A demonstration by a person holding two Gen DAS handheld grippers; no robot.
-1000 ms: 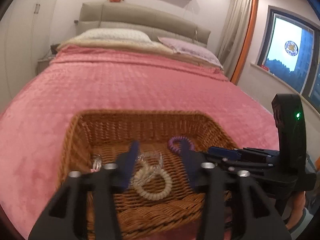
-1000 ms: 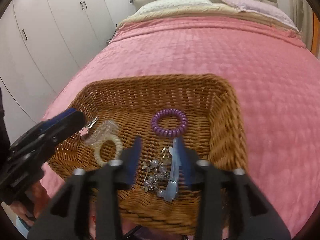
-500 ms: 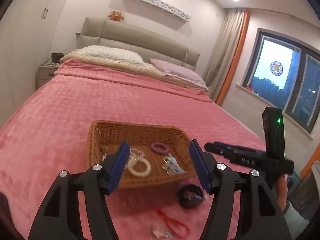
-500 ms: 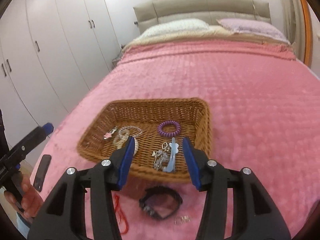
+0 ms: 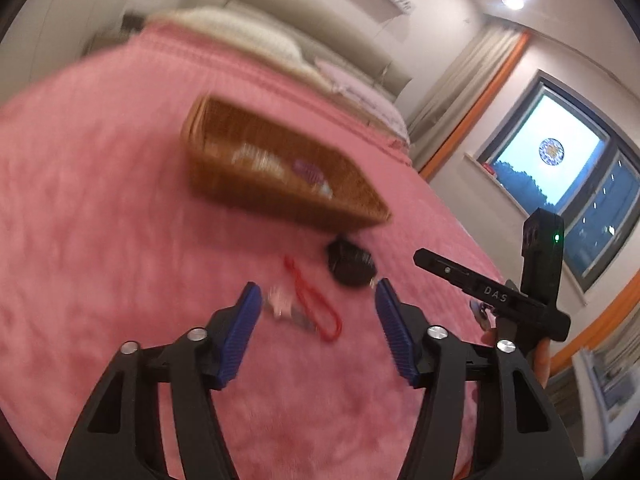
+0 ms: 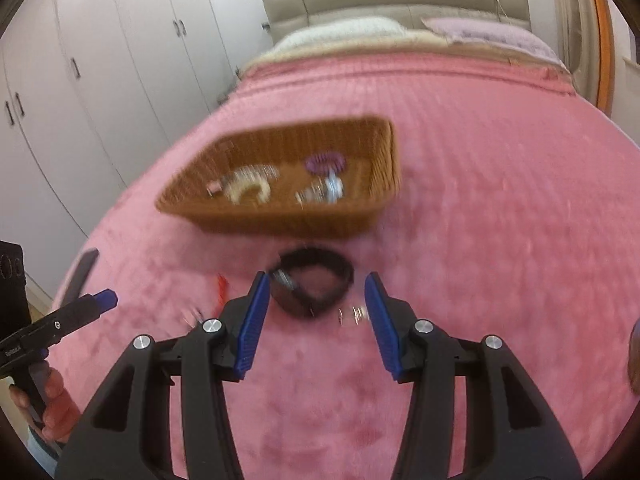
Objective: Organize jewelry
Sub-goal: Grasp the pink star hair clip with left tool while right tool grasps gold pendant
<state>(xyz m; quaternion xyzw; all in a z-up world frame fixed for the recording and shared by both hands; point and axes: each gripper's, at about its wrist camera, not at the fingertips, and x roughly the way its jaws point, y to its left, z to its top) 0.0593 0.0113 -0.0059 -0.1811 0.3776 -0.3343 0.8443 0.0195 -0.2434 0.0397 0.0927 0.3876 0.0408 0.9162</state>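
Observation:
A wicker basket (image 6: 260, 224) (image 5: 256, 196) sits on the pink bed and holds a purple coil band (image 6: 326, 161), a cream coil band (image 6: 248, 190) and small clear pieces. In front of it on the bed lie a black bracelet (image 6: 312, 286) (image 5: 351, 266), a red cord (image 5: 314, 300), a small silver piece (image 5: 280, 304) and small rings (image 6: 354, 314). My left gripper (image 5: 318, 300) is open and empty above the red cord. My right gripper (image 6: 314, 294) is open and empty over the black bracelet. Both views are blurred.
The pink bedspread (image 6: 500, 208) runs back to pillows (image 6: 352, 26) and a headboard. White wardrobes (image 6: 100, 60) line the left wall. A window (image 5: 560, 168) is on the right. A dark flat object (image 6: 82, 270) lies at the bed's left edge.
Both grippers have pulled back from the basket and now hover, open, over the loose pieces on the bed in front of it. The left view has tilted.

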